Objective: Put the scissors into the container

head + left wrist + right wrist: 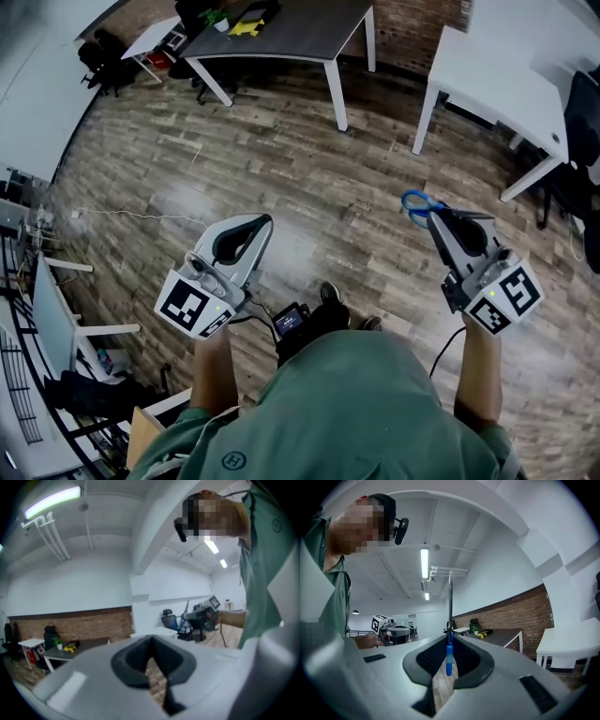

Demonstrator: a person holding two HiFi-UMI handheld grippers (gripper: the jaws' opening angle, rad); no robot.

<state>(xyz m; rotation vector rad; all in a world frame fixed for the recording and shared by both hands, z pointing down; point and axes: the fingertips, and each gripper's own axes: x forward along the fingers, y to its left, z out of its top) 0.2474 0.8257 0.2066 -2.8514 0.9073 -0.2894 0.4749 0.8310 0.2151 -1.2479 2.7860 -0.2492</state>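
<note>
Standing on a wood-plank floor [281, 169], a person in a green shirt [356, 403] holds both tools out in front, well apart from each other. The right gripper [437, 215] has its jaws closed on the scissors [418, 203]. In the head view the blue handle loops stick out past the jaw tips. In the right gripper view the metal blade [450, 597] rises straight up from between the jaws, with a blue handle part [449, 660] hanging below the pinch point.

The left gripper [263, 222] has its jaws closed tip to tip with nothing between them; only floor shows through the gap behind the tips in the left gripper view.

Farther off stand a dark bench [300, 28] carrying a yellow object [246, 28] and, to its right, a white bench [506, 66].
</note>
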